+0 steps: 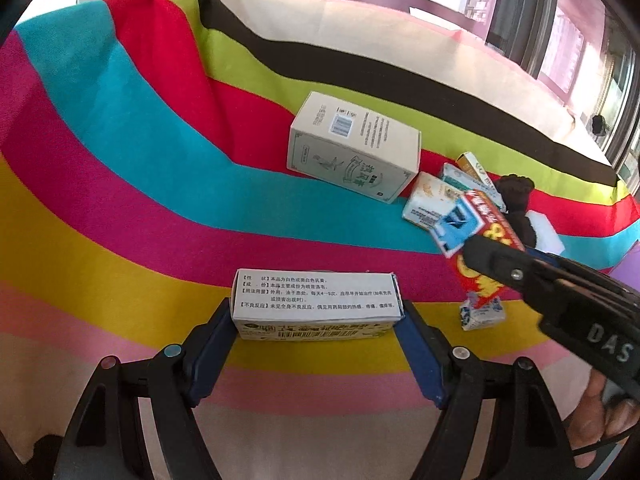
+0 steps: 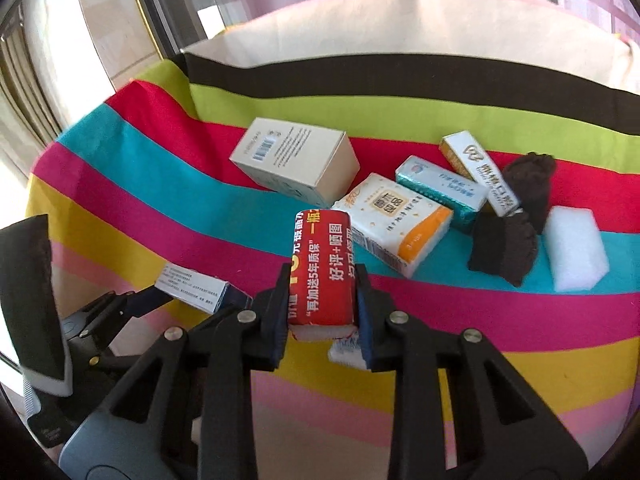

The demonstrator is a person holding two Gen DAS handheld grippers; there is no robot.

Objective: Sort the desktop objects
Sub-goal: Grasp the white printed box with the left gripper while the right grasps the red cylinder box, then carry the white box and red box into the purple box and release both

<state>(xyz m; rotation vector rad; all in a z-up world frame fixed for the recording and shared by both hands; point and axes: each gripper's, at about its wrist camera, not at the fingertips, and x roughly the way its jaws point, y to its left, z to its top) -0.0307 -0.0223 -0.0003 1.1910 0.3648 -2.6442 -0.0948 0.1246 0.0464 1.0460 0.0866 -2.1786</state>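
Above the striped cloth (image 1: pixel 120 160) our left gripper (image 1: pixel 318 320) clamps a white printed carton (image 1: pixel 316 296) (lengthwise); our right gripper (image 2: pixel 322 300) clamps a red tissue pack (image 2: pixel 322 268)

Rainbow-striped cloth (image 2: pixel 120 184); red pack (image 2: pixel 322 272); seemingly dark-brown socks (image 2: pixel 504 252).

"DAS" on right gripper (image 1: pixel 456 232), "好评+晒图" on red pack (image 2: pixel 322 272)

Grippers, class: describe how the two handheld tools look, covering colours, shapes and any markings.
Both the left gripper and right gripper have black angular linkage arms with round silver rivets and dark blue fingers. The left wrist view shows white "DAS" lettering on the right one's black body.
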